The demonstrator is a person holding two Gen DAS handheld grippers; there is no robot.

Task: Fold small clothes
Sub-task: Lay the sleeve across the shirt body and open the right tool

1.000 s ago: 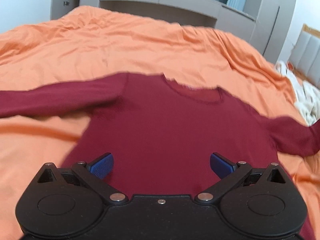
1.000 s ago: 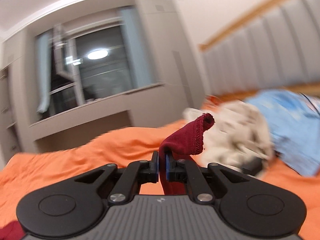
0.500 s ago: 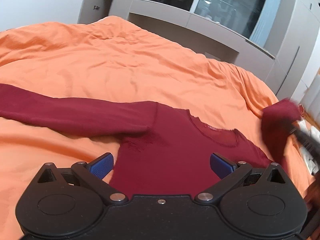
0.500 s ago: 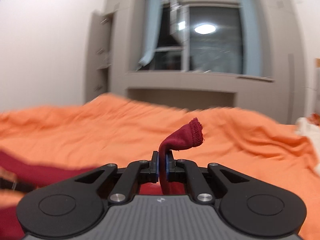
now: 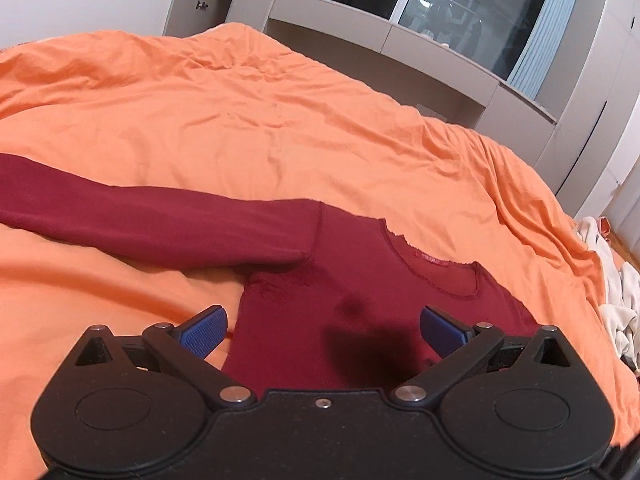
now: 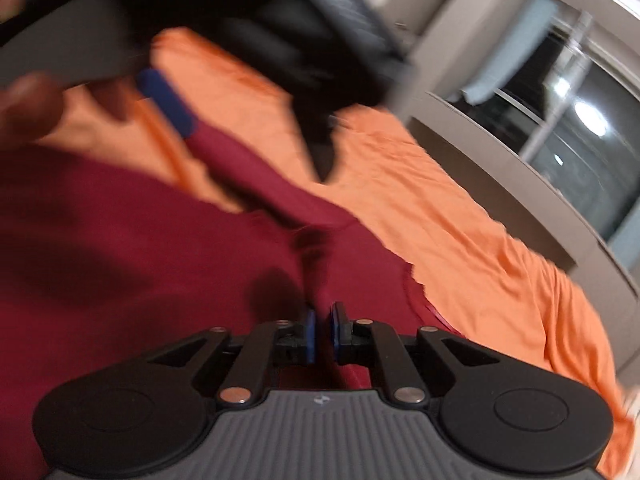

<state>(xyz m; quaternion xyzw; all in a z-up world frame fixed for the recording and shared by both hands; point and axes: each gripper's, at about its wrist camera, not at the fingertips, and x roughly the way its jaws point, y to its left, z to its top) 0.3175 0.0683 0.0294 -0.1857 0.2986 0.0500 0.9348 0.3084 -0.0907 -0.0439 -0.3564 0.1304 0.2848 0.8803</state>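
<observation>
Your left gripper hangs over the lower chest of the dark red shirt, with its fingers spread wide; one blue pad is above the shirt's side edge and the orange cover, the other above the red cloth. They hold nothing.

Your right gripper is low over the same shirt. Its fingers are almost together, with only a narrow gap between the blue pads. Red cloth lies directly under and in front of them, but this view is blurred, so I cannot tell if they pinch any fabric.

The shirt lies flat on the bed cover, front side up, with the round neckline toward the window. One long sleeve stretches straight out to the left. The fabric is a fine, matte knit with a small wavy trim at the neckline and a seam at the shoulder. The cover is smooth orange cotton with soft wrinkles. At the right edge of the bed lies a heap of cream-white cloth.
</observation>
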